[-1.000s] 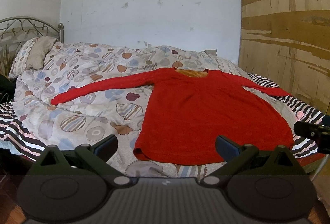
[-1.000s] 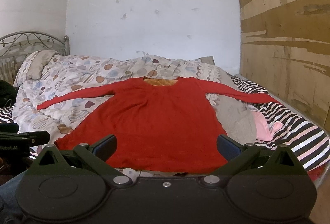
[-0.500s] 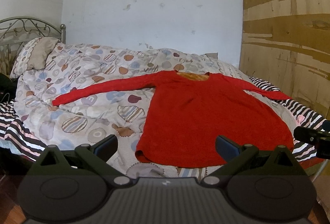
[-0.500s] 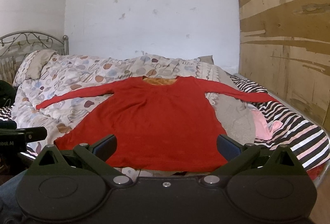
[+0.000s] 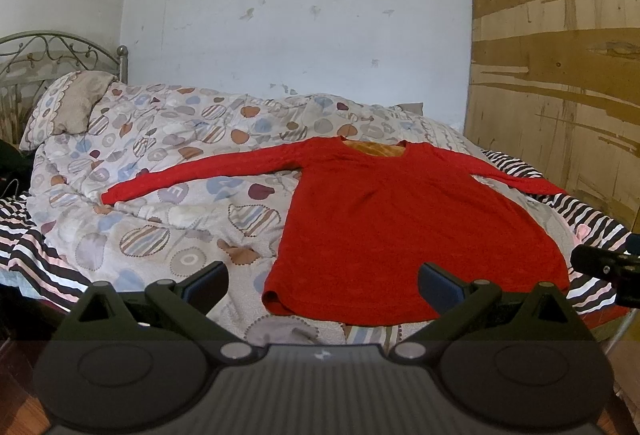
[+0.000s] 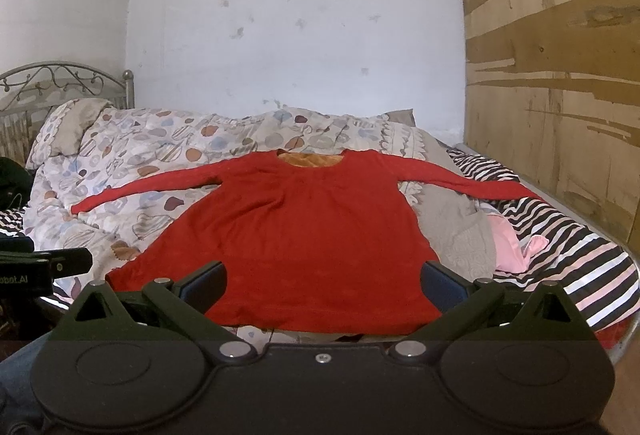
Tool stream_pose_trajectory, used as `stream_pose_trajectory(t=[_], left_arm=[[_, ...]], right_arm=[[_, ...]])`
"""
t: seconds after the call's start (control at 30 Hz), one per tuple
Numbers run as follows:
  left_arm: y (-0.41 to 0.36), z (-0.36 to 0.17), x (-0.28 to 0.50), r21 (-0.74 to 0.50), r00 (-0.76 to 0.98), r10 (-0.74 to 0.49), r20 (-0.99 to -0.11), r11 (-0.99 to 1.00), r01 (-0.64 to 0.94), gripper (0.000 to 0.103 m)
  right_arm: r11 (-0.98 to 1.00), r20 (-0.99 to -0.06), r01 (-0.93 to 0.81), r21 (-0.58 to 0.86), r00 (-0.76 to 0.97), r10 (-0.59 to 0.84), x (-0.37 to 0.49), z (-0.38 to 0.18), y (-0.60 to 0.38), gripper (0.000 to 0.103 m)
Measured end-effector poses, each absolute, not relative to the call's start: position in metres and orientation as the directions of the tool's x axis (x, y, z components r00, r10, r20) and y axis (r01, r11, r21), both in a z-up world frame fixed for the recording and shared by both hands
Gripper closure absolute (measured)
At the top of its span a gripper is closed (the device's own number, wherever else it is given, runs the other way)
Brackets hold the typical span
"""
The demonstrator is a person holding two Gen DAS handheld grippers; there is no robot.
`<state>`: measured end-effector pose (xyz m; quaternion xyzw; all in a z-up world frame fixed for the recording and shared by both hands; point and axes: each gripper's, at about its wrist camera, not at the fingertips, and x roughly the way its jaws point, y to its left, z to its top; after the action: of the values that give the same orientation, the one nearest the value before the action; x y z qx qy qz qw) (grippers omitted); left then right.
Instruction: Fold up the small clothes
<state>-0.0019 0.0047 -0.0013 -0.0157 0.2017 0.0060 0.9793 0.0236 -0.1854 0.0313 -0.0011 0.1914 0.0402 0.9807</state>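
While no fold has yet been made, the red long-sleeved top (image 5: 404, 219) is seen spread flat on the patterned quilt (image 5: 160, 171), sleeves out, just beyond the fingers, its hem nearest them, presumably to ease grasping. The left gripper (image 5: 322, 281) and right gripper (image 6: 322, 281) are held released, fingers wide apart, nothing grasped.

Red top (image 6: 304, 235) flat — right claw (image 6: 322, 285) agape
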Motion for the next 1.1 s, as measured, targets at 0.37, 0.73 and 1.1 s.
stream_pose_trajectory(t=[0.37, 0.73, 1.1], left_arm=[[0.008, -0.003, 0.007, -0.021, 0.902, 0.032, -0.430, 0.999, -0.046, 0.001], [0.013, 0.016, 0.054, -0.023, 0.874, 0.039, -0.485, 0.998, -0.057, 0.000], [0.018, 0.022, 0.137, 0.026, 0.845, 0.067, -0.530, 0.998, -0.062, 0.000]], right_arm=[[0.996, -0.376, -0.084, 0.018, 0.923, 0.084, 0.023, 0.029, -0.185, 0.000], [0.994, -0.340, -0.103, 0.036, 0.934, 0.109, 0.044, 0.047, -0.199, 0.000], [0.991, -0.385, 0.053, 0.120, 0.923, -0.003, 0.099, 0.023, -0.239, 0.000]])
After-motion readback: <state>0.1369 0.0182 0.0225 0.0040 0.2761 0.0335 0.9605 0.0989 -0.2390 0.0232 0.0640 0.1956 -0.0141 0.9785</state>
